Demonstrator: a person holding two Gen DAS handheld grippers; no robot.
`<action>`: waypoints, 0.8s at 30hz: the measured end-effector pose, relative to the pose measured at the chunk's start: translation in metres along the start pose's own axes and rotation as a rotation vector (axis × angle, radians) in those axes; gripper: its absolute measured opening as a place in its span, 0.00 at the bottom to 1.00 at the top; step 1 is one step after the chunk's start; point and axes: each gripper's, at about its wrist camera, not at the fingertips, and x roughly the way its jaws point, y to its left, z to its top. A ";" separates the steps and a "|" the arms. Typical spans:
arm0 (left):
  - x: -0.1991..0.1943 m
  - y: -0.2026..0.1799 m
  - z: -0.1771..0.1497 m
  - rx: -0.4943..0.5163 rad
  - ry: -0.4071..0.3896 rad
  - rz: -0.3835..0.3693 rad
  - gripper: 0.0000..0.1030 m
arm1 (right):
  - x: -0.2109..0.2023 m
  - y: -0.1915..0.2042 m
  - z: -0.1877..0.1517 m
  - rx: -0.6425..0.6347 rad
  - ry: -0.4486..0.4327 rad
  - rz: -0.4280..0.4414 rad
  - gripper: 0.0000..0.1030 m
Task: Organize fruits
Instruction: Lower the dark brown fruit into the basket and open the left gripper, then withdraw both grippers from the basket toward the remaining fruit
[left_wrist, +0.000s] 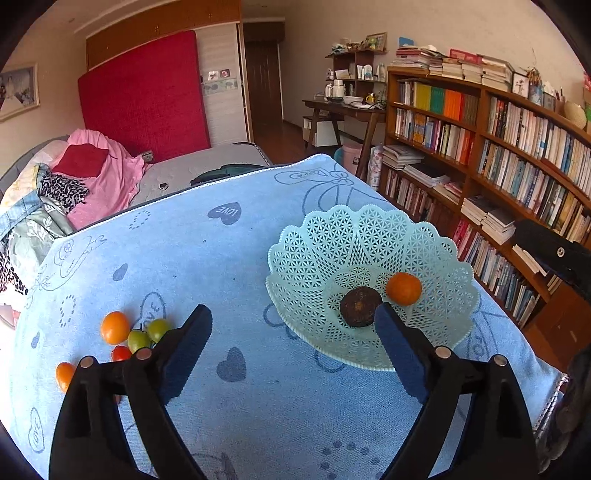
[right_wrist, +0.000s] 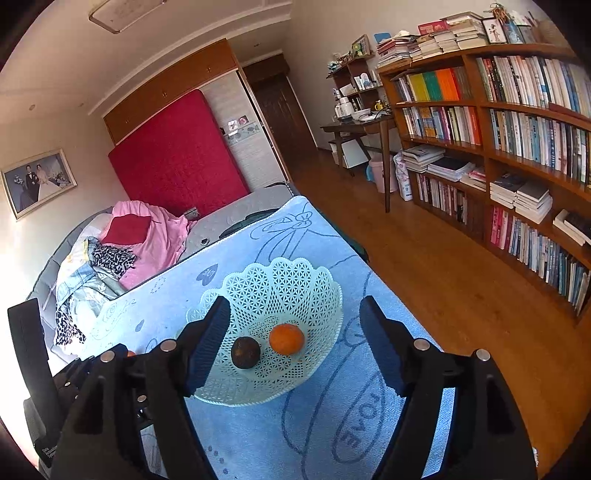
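The lattice basket (left_wrist: 369, 236) already holds a dark fruit (left_wrist: 361, 306) and an orange one (left_wrist: 403, 288) — the collecting spot, it seems. Small tomatoes (left_wrist: 138, 339) lie loose on the blue towel (left_wrist: 229, 266), likely next. The left gripper (left_wrist: 293, 325) and right gripper (right_wrist: 295, 314) both hang with jaws spread, empty.

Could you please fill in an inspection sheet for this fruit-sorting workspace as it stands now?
Surface: light blue towel with heart and LOVE prints.
Job's things: mint lattice basket holds an orange fruit and a dark brown fruit; loose cherry tomatoes, orange, green and red, lie on the towel left of it.
Clutter: nothing seen on the towel.
Grippers: left gripper open, empty; right gripper open, empty, above the basket.
Cables: nothing seen.
Surroundings: bookshelf, bed with clothes, desk.
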 end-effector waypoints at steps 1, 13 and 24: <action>-0.002 0.001 0.000 0.002 -0.006 0.007 0.87 | 0.000 0.001 0.000 -0.001 0.000 0.002 0.77; -0.028 0.042 -0.005 -0.059 -0.035 0.080 0.88 | -0.002 0.016 -0.005 -0.025 0.010 0.060 0.82; -0.057 0.107 -0.017 -0.152 -0.057 0.194 0.88 | -0.012 0.038 -0.011 -0.067 -0.002 0.123 0.83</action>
